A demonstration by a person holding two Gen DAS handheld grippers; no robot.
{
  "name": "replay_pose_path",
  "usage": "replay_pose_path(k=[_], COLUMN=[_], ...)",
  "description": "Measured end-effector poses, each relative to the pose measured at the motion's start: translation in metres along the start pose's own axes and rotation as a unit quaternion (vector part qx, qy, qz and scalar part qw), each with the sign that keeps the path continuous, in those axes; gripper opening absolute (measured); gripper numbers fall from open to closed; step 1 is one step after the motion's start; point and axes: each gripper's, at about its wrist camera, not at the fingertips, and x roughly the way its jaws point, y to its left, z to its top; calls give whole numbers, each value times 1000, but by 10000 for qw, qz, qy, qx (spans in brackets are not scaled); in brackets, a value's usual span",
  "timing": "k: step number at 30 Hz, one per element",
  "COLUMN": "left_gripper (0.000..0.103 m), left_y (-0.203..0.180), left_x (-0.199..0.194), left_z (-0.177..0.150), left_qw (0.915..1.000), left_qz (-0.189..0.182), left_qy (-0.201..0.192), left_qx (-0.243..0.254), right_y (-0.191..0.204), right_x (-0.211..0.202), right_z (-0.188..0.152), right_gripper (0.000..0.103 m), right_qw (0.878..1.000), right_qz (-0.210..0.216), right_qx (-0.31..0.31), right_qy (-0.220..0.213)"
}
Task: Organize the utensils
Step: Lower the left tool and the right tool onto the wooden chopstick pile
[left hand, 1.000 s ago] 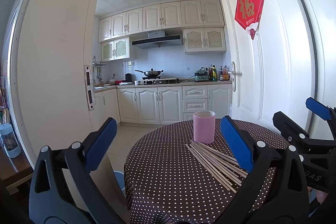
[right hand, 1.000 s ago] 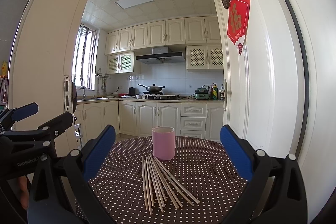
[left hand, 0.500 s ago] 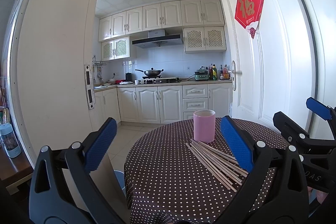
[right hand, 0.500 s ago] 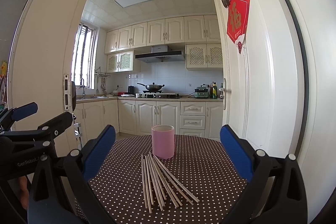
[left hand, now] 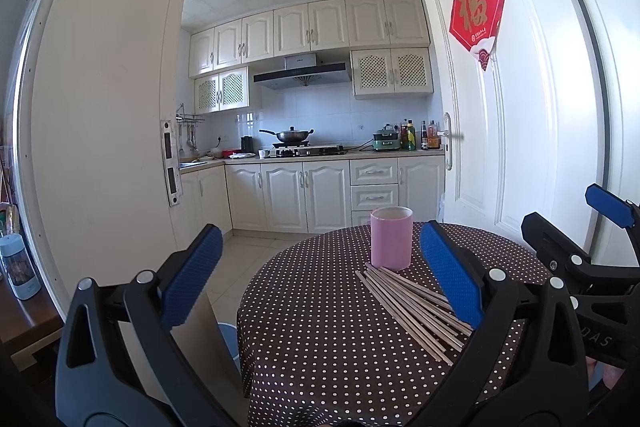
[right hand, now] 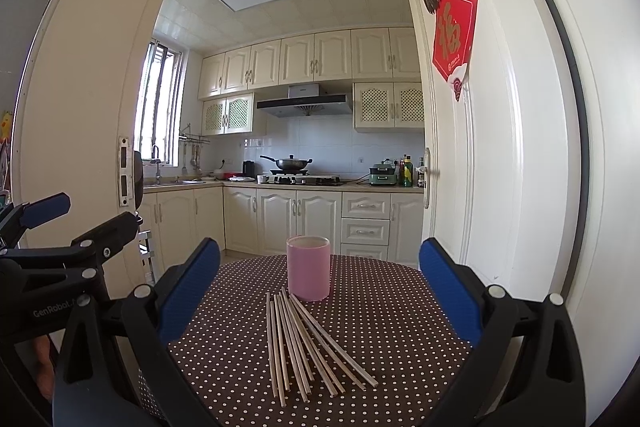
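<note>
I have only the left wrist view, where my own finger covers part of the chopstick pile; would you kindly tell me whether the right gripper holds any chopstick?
Observer: No. The right wrist view shows the right gripper wide open, with nothing between its fingers.
Operator: Thank you. How does the covered part of the pile lie?
Observer: The chopsticks all lie flat on the dotted table, bunched near the pink cup and fanning apart at the near ends.
Operator: And is my left gripper clear of them?
Observer: Yes. Seen from the right, the left gripper is open, off to the left of the pile and apart from it.
</note>
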Motion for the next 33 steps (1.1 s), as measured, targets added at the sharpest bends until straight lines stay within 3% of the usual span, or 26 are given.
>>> replay_pose_path(k=[15, 17, 22, 25, 28, 33], left_gripper=[97, 97, 97, 97, 97, 97], left_y=[-7, -7, -7, -5, -3, -10], left_x=[23, 30, 61, 88, 121, 184], left_z=[-6, -8, -14, -19, -25, -44], left_qw=[9995, 9991, 9937, 9871, 9751, 9418], left_qz=[14, -28, -394, -632, -790, -1016], left_qy=[307, 412, 1043, 1455, 2038, 3154], left_qx=[-26, -15, -61, -207, -389, -570], right_y=[-4, -6, -20, -32, -42, -46], right_x=[13, 17, 40, 57, 78, 115], right_z=[-8, -10, -13, -14, -18, -29], right_gripper=[96, 96, 96, 96, 96, 96], right_qw=[9997, 9995, 9966, 9939, 9899, 9790], right_qz=[-28, -124, 196, 147, 98, 254], right_qx=[137, 183, 437, 608, 658, 544], right_qy=[201, 205, 667, 904, 1250, 1948])
